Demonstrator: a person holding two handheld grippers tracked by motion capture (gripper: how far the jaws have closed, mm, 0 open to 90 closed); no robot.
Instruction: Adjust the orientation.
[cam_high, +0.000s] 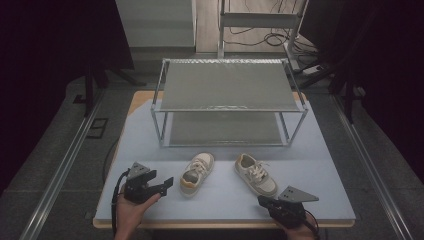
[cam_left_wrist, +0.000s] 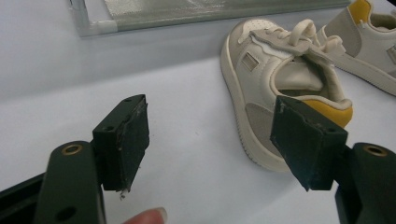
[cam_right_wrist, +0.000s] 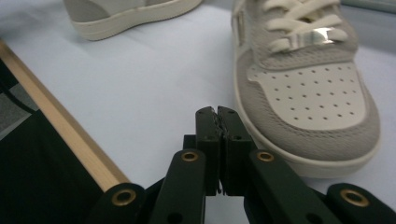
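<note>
I'm holding my left gripper (cam_high: 167, 183) wide open beside the left sneaker (cam_high: 197, 173), lower centre. My right gripper (cam_high: 263, 201) is sitting closed, empty, near the right sneaker (cam_high: 255, 173) toe.

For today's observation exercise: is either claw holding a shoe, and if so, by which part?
Nothing is held. The left claw stands open beside the left shoe; the right claw is shut on nothing, near the right shoe.

A small cream-and-grey leather sneaker with a yellow heel (cam_high: 197, 173) lies upright on the pale blue table surface, near its front edge, left of centre, toe pointing away. Its matching cream-and-grey laced sneaker (cam_high: 256, 173) sits just right of it, apart, toe toward the front right corner.
</note>
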